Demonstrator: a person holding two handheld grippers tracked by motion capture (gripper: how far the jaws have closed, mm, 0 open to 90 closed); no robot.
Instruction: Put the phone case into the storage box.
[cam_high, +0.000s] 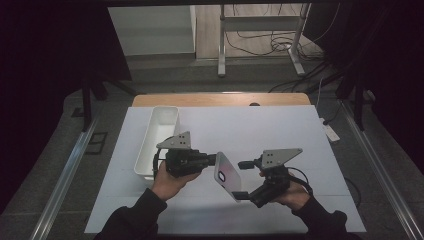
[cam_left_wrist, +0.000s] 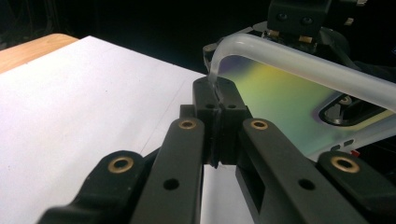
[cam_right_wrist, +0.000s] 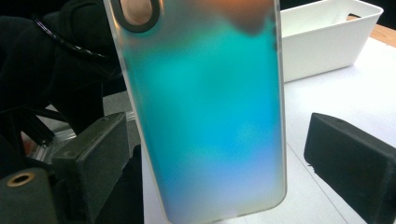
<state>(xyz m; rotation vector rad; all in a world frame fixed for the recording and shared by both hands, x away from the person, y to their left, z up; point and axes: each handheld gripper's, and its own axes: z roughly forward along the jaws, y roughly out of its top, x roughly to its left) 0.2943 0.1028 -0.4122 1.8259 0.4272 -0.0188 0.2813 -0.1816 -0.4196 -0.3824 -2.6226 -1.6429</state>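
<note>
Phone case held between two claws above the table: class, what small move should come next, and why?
Probably draw the right claw back from the phone case. Its jaws stand wide on either side without pressing, while the left claw pinches the case's rim, so the left alone can carry it to the white bin.

White bin (cam_high: 159, 137) on white table cover (cam_high: 270, 130), metal frame (cam_high: 260, 30) and cables (cam_high: 280, 45) beyond
</note>
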